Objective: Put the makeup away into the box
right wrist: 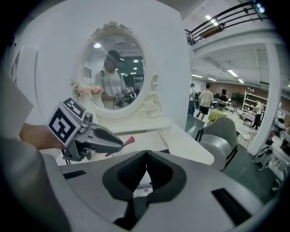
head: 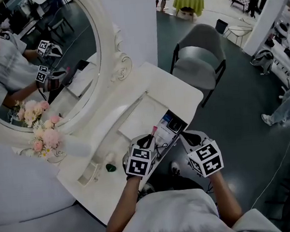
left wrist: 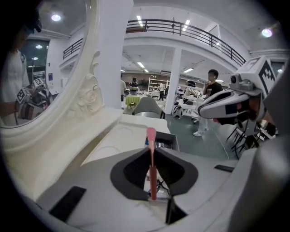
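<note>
left gripper [left wrist: 152, 156] clamps a thin pink makeup stick [left wrist: 151, 135] over the white vanity top [left wrist: 118, 136]. the open black box [left wrist: 175, 142] lies just ahead. right gripper [right wrist: 145, 158] is pinched together, empty. a grey chair [head: 200, 55] stands beyond, an oval mirror [head: 38, 51] to the left.

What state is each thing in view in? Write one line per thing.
left hand-held gripper: shut on pink makeup stick
pink makeup stick: clamped, tip poking past the jaws
right hand-held gripper: shut, empty
box: open, items inside
chair: unoccupied
</note>
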